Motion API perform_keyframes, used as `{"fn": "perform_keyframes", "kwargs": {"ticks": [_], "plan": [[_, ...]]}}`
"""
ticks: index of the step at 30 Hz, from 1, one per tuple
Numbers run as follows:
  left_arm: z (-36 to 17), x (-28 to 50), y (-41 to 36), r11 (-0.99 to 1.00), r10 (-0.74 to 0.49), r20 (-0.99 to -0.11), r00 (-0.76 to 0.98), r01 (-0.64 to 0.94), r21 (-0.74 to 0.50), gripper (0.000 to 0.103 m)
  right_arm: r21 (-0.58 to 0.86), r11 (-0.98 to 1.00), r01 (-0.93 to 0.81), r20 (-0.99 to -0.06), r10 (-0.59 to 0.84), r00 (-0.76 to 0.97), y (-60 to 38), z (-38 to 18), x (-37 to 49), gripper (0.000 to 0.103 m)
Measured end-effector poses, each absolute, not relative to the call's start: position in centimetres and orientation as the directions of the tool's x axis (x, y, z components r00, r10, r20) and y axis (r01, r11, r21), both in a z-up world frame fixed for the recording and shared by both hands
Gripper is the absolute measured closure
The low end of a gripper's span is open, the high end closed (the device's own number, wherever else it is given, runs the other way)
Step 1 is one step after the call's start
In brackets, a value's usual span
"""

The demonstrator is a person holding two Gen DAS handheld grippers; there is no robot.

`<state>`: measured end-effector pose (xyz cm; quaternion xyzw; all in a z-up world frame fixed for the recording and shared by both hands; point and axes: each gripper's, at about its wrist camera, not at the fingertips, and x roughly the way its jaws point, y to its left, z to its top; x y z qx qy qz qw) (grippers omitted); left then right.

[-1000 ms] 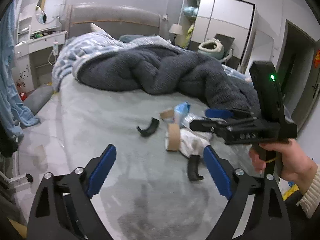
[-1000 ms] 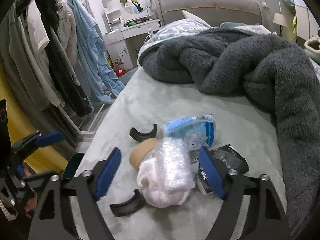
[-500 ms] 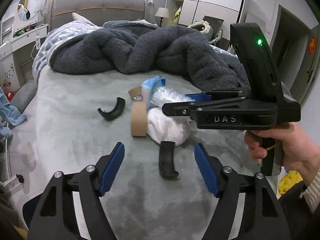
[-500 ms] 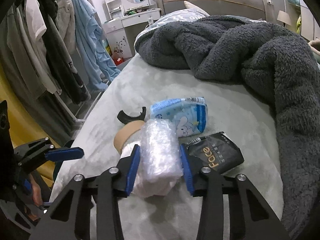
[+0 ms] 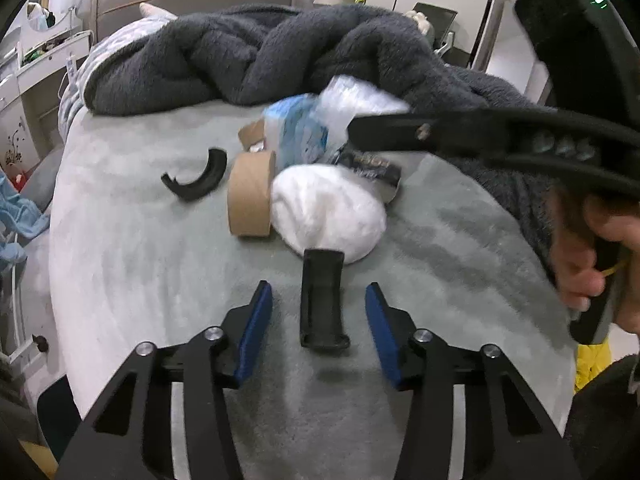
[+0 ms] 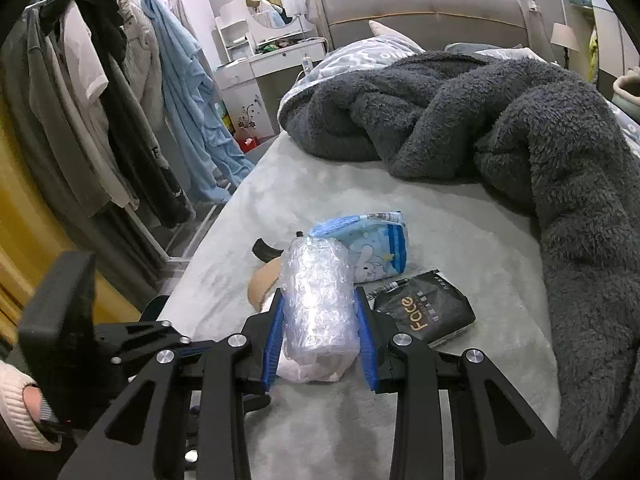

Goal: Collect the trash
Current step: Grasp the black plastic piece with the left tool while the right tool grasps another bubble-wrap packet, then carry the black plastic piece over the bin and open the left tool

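Right wrist: right gripper (image 6: 320,324) clamps bubble wrap (image 6: 318,300)

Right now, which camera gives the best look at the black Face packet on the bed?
The right wrist view: the black Face packet lies flat and sharp beside the right gripper, its lettering readable. In the left wrist view the packet is blurred and mostly hidden behind the white wad.

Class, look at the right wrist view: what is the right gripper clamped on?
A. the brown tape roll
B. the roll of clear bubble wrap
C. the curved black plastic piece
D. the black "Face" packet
B: the right gripper has its blue pads pressed against both sides of the roll of clear bubble wrap, while the black "Face" packet lies untouched beside it on the bed.
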<state>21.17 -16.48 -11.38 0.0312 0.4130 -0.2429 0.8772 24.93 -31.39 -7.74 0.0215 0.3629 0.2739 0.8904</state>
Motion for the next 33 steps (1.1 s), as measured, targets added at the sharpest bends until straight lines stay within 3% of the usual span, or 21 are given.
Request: {"fn": "perform_keyframes", "kwargs": {"ticks": [9,18,33], "plan": [[-11.5,21.5,-15.4,0.887,-0.42,-0.734,0.533,0.413,-0.207,0.082,0.205,0.834,-0.512,-0.648,0.508,0.568,-29.0,-6.7,24.1,0.07],[-10.0,20.1,-12.8,0.907,-0.395,-0.728,0.56,0.363,-0.213,0.082,0.18,0.824,-0.537,-0.641,0.512,0.572,-26.5,-4.8,23.7,0.07],[-8.7,19.4,-6.0,0.986,-0.159,-0.773,0.615,0.132,-0.098,0.081,0.168,0.806,-0.567,-0.684,0.51,0.522,-22.2,-5.9,22.8,0.07]]}}
